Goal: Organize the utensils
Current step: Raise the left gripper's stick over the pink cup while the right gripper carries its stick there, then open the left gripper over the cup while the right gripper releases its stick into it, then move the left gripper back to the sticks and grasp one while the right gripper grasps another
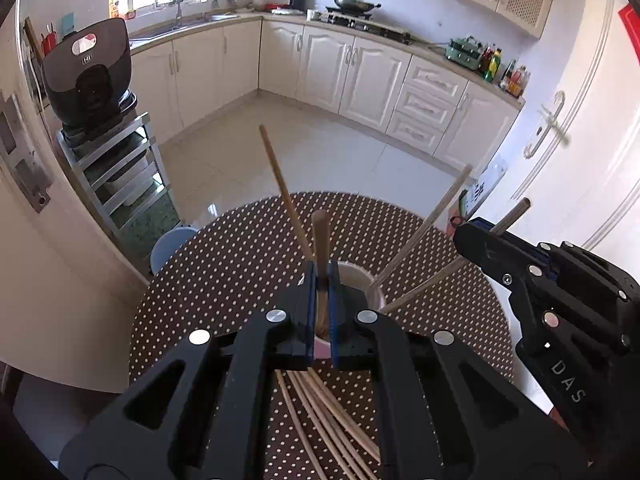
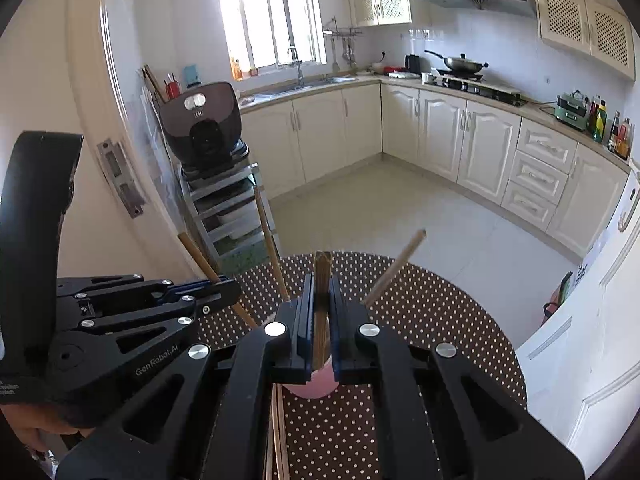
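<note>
Chopsticks of pale wood: each clamped gripper, left and right, pinches one chopstick above the pink cup; loose ones lie at six o'clock. Colliding sticks could tip it.

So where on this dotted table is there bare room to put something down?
Free: the far arc of the brown polka-dot tablecloth beyond the pink cup, and its right side. Crowded: the cup itself, with wooden chopsticks fanning out, both grippers shut on a chopstick over it, left and right; loose chopsticks lie on the near edge.
</note>
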Available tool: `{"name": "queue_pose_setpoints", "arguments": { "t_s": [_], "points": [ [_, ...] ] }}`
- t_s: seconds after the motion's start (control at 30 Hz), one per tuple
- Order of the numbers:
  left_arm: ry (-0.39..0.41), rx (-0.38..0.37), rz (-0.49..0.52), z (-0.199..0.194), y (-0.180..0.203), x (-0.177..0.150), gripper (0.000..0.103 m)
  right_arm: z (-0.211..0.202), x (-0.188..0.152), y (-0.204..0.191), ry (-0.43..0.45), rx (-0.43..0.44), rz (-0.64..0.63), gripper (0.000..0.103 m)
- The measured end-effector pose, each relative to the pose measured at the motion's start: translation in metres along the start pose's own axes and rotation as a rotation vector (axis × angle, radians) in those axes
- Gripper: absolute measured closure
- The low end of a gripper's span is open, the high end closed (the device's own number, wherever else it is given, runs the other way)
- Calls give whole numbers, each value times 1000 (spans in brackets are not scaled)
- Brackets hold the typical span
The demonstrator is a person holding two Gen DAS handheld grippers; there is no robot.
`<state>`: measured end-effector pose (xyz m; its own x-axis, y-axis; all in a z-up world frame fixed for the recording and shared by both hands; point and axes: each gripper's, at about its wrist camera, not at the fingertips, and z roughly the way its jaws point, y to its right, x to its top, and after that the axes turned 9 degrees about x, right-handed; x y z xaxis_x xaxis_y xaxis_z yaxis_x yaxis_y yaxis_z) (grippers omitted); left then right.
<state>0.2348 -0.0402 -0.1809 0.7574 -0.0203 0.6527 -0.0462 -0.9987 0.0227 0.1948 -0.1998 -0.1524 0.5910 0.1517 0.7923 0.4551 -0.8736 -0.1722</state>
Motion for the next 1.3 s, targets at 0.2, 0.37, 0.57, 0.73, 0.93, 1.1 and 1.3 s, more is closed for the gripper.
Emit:
{"name": "queue_pose_setpoints", "arguments": {
  "t_s": [0.2, 0.37, 0.57, 0.73, 0.93, 1.1, 1.3],
  "points": [
    [-18, 16, -9, 2, 0, -6, 97, 1, -5, 1, -7, 2, 26, 97],
    [-33, 19, -25, 1, -7, -8, 96, -2, -5, 0, -1, 7, 45, 97],
    [-38, 9, -35, -6, -14, -13, 94, -9, -7, -2, 9, 0, 66, 88],
    [-27, 11, -35, -13, -17, -17, 69, -17, -10, -4, 25, -12, 80, 76],
    [-14, 16, -39, -22, -22, -25, 53, -29, -17, -9, 42, -32, 98, 70],
    [4, 15, -51, -31, -29, -32, 43, -38, -24, -13, 50, -48, 111, 69],
    [-12, 14, -84, -33, -48, -48, 43, -43, -41, -18, 28, -71, 127, 68]
  ]
}}
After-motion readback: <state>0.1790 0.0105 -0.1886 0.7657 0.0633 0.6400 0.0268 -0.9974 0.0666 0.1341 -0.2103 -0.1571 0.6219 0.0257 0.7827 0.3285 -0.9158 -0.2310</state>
